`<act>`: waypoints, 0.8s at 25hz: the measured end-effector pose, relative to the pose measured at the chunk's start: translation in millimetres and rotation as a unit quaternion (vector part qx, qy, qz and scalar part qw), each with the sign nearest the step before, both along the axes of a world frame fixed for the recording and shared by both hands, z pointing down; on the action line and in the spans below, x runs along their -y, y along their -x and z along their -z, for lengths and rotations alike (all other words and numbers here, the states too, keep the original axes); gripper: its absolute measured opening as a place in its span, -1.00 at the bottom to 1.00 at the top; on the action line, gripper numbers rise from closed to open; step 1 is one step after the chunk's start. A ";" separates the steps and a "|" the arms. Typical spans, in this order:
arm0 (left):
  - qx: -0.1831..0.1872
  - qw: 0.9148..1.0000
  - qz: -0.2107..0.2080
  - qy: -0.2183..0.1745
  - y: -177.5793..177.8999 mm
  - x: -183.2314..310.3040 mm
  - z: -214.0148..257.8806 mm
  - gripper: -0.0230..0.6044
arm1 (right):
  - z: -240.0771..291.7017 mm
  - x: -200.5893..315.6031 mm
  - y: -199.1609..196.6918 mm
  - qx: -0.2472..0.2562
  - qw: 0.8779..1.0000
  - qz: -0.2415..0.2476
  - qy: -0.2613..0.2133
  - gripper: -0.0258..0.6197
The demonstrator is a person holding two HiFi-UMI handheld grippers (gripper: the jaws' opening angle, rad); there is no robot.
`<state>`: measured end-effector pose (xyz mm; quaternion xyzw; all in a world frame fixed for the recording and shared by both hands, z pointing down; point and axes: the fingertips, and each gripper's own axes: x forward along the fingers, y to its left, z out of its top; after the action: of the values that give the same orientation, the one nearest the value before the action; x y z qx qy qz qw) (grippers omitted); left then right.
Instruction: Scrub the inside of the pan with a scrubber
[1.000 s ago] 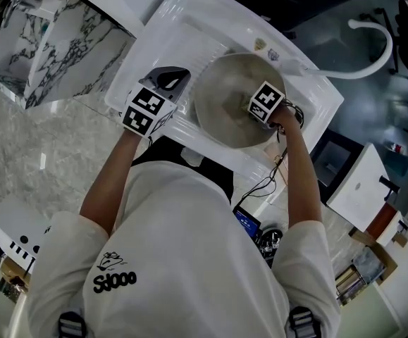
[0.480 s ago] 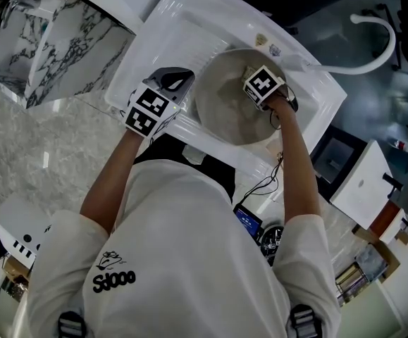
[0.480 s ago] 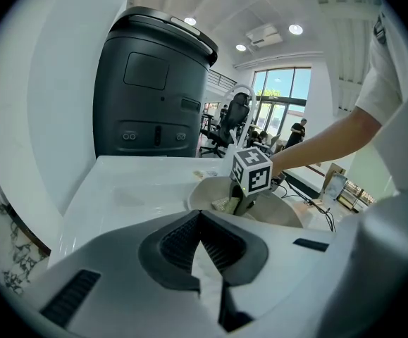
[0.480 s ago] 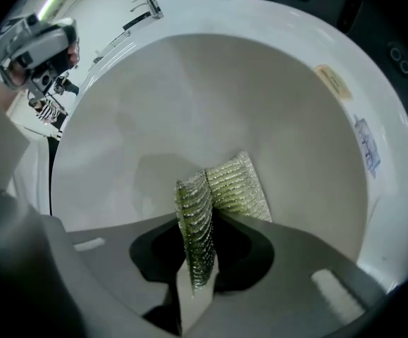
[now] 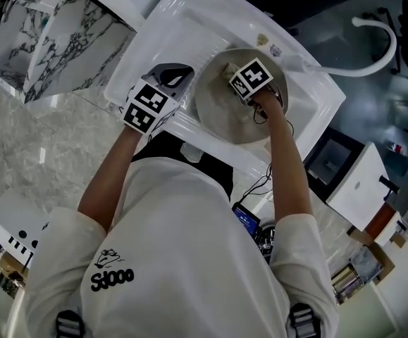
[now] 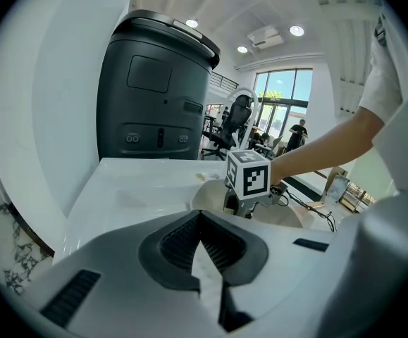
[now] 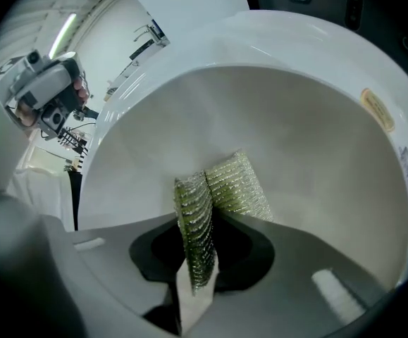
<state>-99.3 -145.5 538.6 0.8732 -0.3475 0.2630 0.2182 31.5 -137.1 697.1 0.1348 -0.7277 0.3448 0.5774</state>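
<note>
The scrubber [image 7: 221, 189] pinched in the right tongs [image 7: 195, 277] is yellow-green, with a glittery woven mesh. The pan [image 7: 295, 153] around it is plain pale grey-beige inside. Both tongs have light grey bodies with black ribbed pads, and each carries a cube of black-and-white square markers, the left tongs [image 6: 202, 224] included. The sink [image 5: 182, 20] under them is glossy white. To the left of the left tongs, the bench [image 5: 48, 41] is white marble with dark grey veins. Ahead of the left tongs stands a dark grey appliance [image 6: 154, 90].

pan [image 7: 302, 153]: smooth matt metal | scrubber [image 7: 235, 185]: rough glittery mesh | sink [image 5: 179, 16]: glossy white
</note>
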 end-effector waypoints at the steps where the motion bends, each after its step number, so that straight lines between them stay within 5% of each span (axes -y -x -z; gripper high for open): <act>1: 0.000 1.000 0.000 0.001 -0.5 -0.5 -0.3 -0.91 | 0.5 -5.7 5.5 0.011 1.000 0.000 0.010 -0.68; 8: 0.000 1.000 0.000 0.001 0.1 -1.3 -0.7 -0.91 | 3.8 -60.2 29.2 0.048 0.993 0.055 0.089 -0.69; 20: -0.001 1.000 0.002 0.004 2.9 -4.0 -2.3 -0.91 | 0.7 -132.8 -23.9 -0.028 0.965 0.165 0.200 -0.69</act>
<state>-102.2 -141.5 540.9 0.8717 -0.3482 0.2634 0.2226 55.5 -4.3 696.4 -0.0956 -0.6397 0.3793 0.6617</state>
